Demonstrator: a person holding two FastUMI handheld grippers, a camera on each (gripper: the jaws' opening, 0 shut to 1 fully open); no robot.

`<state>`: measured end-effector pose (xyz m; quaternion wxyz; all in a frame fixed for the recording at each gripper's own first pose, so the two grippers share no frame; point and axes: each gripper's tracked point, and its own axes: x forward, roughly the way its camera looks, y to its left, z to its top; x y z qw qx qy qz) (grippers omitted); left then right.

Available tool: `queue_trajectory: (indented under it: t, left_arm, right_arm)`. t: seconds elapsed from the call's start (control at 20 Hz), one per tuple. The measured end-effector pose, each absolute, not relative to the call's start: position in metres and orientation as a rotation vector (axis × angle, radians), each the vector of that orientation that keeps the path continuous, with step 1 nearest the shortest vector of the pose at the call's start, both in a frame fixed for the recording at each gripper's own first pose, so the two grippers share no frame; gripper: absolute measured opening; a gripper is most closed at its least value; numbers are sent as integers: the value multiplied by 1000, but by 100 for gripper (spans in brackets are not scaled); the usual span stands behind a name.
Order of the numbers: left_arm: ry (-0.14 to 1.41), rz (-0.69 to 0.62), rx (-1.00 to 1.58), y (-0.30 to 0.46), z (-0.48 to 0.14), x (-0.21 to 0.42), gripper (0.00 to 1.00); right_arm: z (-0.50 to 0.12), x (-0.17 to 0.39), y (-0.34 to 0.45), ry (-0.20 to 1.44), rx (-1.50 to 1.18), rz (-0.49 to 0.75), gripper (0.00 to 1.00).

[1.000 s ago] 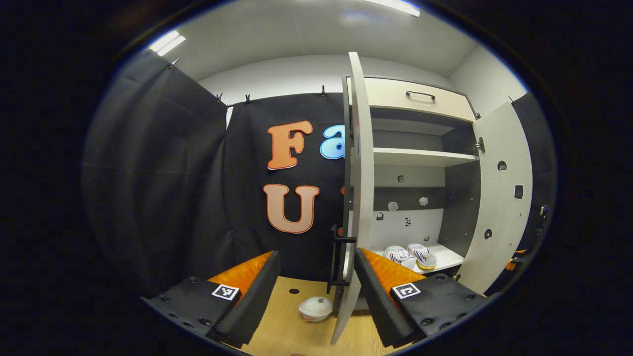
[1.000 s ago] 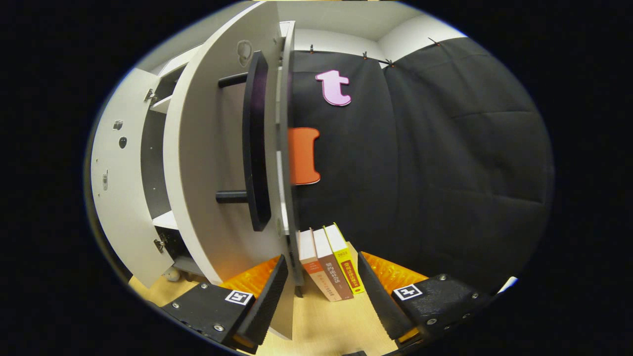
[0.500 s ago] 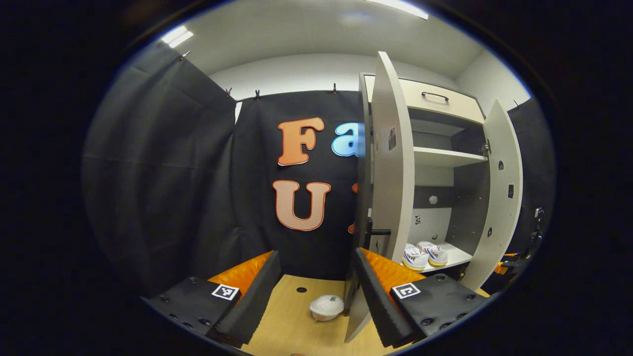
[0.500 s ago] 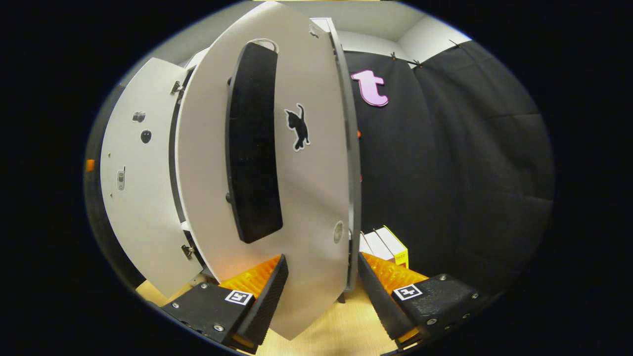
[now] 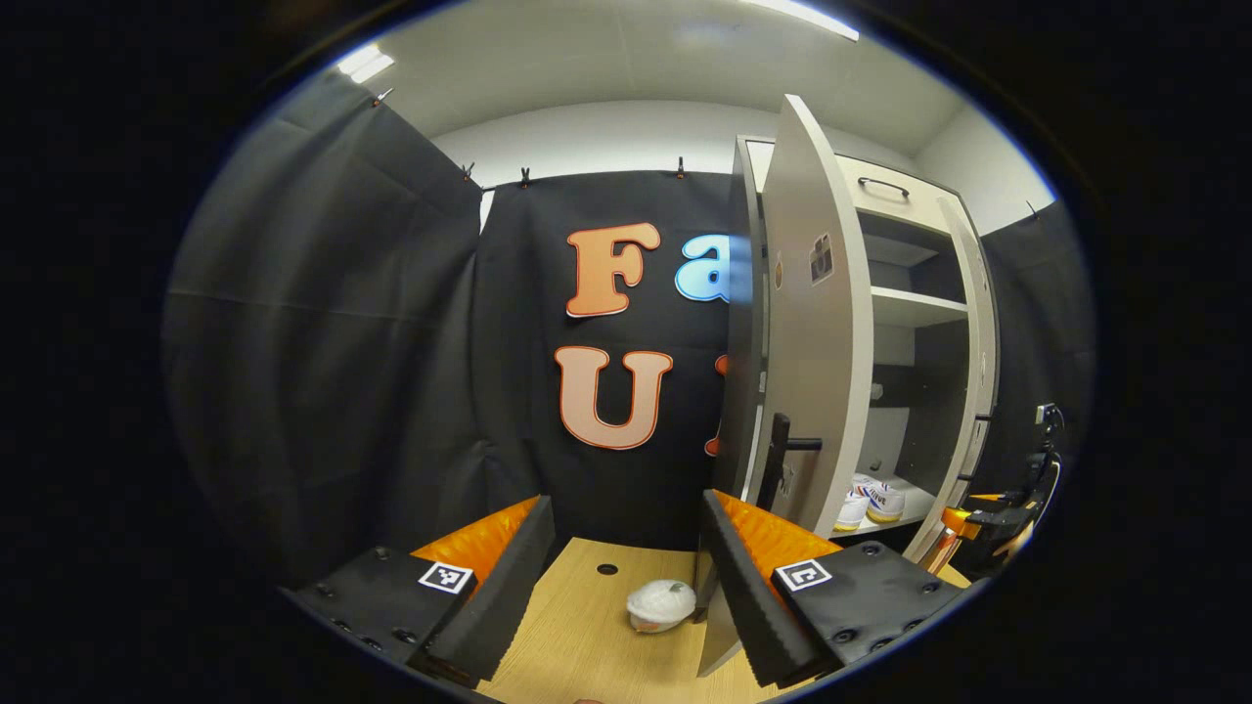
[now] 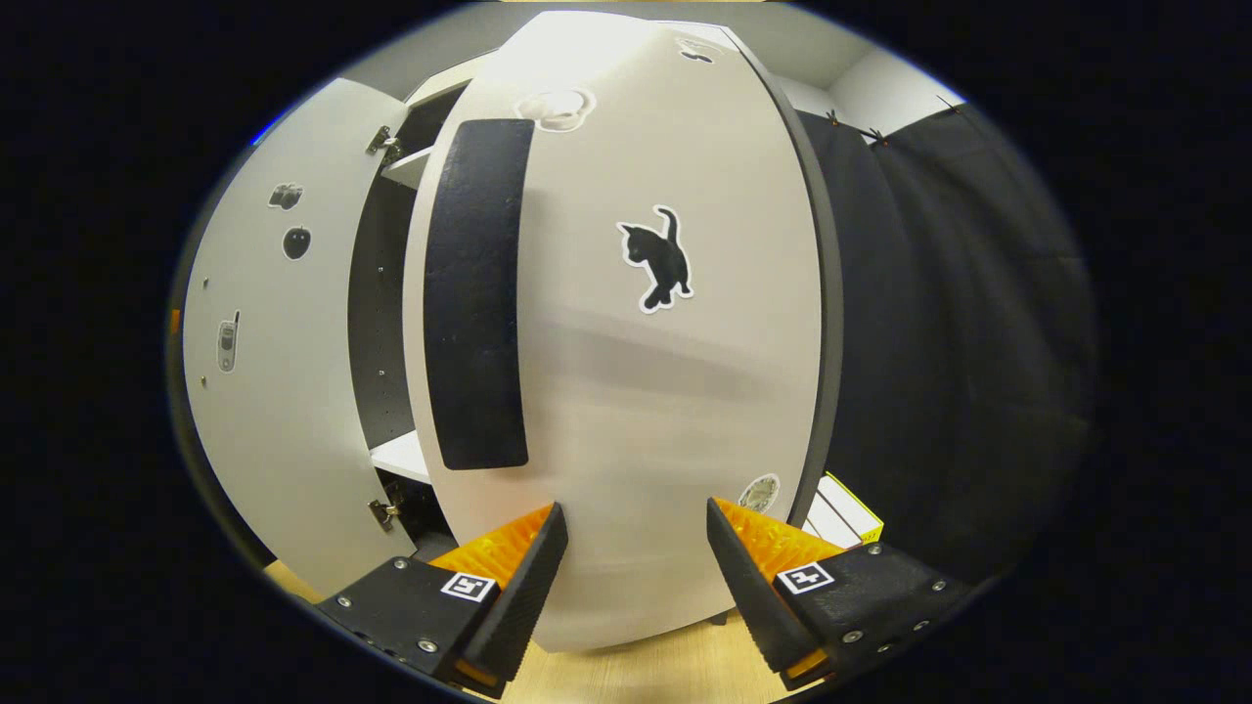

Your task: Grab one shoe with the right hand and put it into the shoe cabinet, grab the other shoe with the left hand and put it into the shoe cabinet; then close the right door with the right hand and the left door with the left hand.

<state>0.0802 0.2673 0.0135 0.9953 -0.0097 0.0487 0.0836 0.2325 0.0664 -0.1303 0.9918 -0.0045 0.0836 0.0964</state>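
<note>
Right gripper [image 6: 631, 548] jaws released, facing right door [image 6: 626, 391] (cat sticker). Left gripper [image 5: 626, 548] released beside left door [image 5: 817, 352]; shoes [image 5: 871, 501] inside cabinet.

Pair of white sneakers with striped sides [image 5: 871, 501] on the cabinet's bottom shelf: heels hidden behind the pale left door [image 5: 817, 362]. Row of upright books [image 6: 839, 510]: mostly covered by the pale right door with a black cat sticker [image 6: 636, 391]. Stickers on the doors too small to identify.
</note>
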Motion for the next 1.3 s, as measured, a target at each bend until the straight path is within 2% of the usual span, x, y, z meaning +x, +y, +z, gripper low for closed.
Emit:
queue_trajectory:
  t: [0.5,0.85,1.3]
  left_arm:
    - [143,122,8,268,-41,138,96]
    - [210,26,-48,254,-100,177,97]
    - [270,-64,-77,228,-139,175,97]
  right_arm:
    - [-132,238,70,172,13,105,89]
    - [-130,239,71,175,-11,49,89]
    - [-133,214,67,195,-21,3,90]
